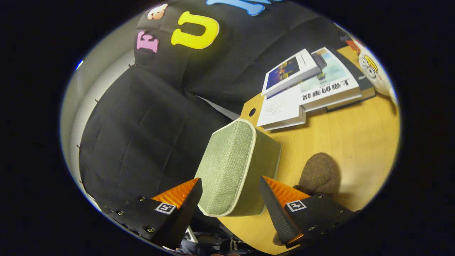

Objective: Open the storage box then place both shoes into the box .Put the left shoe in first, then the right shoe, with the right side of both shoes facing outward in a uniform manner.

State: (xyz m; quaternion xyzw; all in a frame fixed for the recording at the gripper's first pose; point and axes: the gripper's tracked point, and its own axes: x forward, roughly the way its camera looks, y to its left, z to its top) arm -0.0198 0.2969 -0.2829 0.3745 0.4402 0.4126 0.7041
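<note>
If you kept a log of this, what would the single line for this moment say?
stage: box approach | gripper: open, fingers either side of green fabric storage box, contact unclear | box: closed | brown shoe: on table beside box

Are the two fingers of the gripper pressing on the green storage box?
No, the gripper is open: the green storage box sits between its fingers, with a gap showing on each side.

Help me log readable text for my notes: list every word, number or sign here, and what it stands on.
Top book: cover print too small to read.
Second book: large title characters, tilted and too blurred to quote.
White book: fine print, too small.
Tongs: a square black-and-white marker on each finger, no words; the fingers flank the green box, and I cannot tell whether they press on it.
</note>
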